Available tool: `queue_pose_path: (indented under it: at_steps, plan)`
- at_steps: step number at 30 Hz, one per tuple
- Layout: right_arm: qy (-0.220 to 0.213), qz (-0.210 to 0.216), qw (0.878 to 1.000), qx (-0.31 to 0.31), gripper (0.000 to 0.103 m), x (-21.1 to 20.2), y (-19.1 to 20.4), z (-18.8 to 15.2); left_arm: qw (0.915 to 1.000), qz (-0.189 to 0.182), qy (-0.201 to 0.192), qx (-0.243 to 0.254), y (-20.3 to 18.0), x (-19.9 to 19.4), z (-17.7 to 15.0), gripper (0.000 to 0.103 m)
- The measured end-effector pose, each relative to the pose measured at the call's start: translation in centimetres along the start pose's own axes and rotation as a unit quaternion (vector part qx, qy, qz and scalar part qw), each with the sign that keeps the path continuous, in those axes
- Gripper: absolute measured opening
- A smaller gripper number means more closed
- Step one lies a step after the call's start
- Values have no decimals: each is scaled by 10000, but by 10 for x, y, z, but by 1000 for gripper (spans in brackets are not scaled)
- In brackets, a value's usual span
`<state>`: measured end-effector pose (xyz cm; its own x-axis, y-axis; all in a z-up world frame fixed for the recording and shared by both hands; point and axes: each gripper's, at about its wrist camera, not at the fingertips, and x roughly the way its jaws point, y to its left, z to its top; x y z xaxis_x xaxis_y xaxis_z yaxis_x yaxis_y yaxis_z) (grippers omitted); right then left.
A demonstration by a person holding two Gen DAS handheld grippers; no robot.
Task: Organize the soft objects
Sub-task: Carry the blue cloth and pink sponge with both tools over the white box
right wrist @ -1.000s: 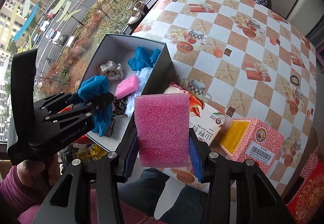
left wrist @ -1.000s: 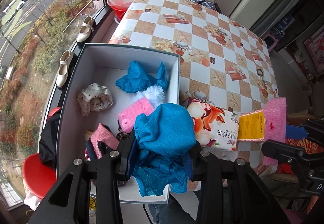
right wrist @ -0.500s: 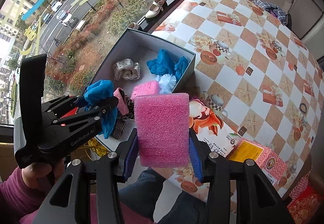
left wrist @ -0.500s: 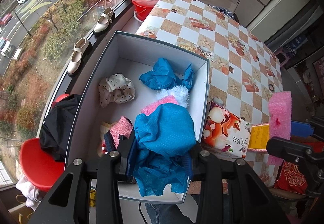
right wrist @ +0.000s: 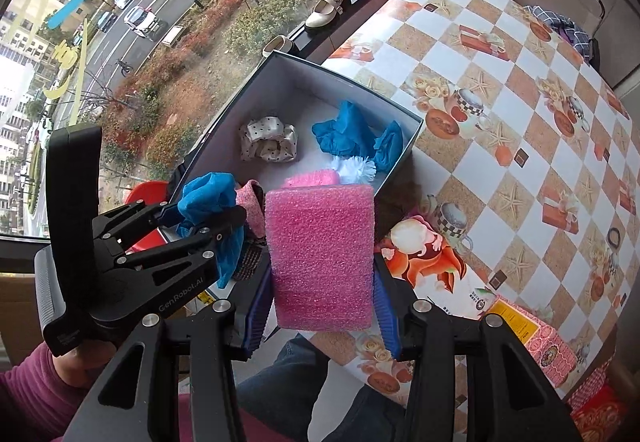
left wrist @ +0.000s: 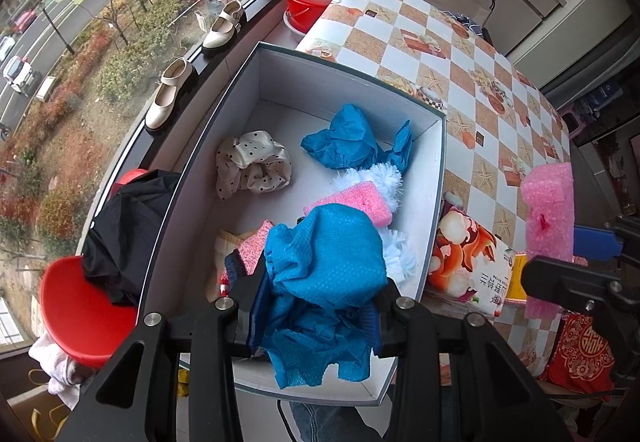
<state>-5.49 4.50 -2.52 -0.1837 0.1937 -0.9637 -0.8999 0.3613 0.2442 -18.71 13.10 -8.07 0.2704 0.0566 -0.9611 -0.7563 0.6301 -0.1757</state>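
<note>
Both grippers are gripping soft things over the box.

The left gripper (left wrist: 316, 306) is clamping a crumpled blue cloth (left wrist: 324, 266) above the box (left wrist: 438, 202); right of it, the right gripper (right wrist: 320, 306) is pinching a pink foam (right wrist: 320, 258), long axis upright, beside the checkered table (right wrist: 500, 90).

Crinkled blue cloth (left wrist: 324, 258), porous pink foam block (right wrist: 320, 258), matt cardboard box (left wrist: 438, 178), glossy checked tablecloth (left wrist: 460, 54).

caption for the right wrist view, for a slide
Right gripper clamps a pink foam block beside the open box of soft items.
</note>
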Motion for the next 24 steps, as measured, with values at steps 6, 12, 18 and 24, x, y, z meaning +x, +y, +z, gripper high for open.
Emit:
queue_pose_path:
  at_steps: [6, 12, 18, 24]
  plan:
    - [76, -21, 9999, -123, 47, 14, 8, 13, 9999, 70, 24, -108, 6, 5, 4, 42]
    - [139, -52, 9997, -215, 47, 22, 14, 23, 9998, 130, 67, -139, 11, 11, 5, 42]
    - [166, -60, 9996, -231, 47, 26, 18, 31, 9996, 158, 118, -179, 15, 16, 4, 42]
    - [200, -99, 9994, -253, 47, 31, 20, 36, 9996, 166, 127, -208, 17, 18, 3, 42]
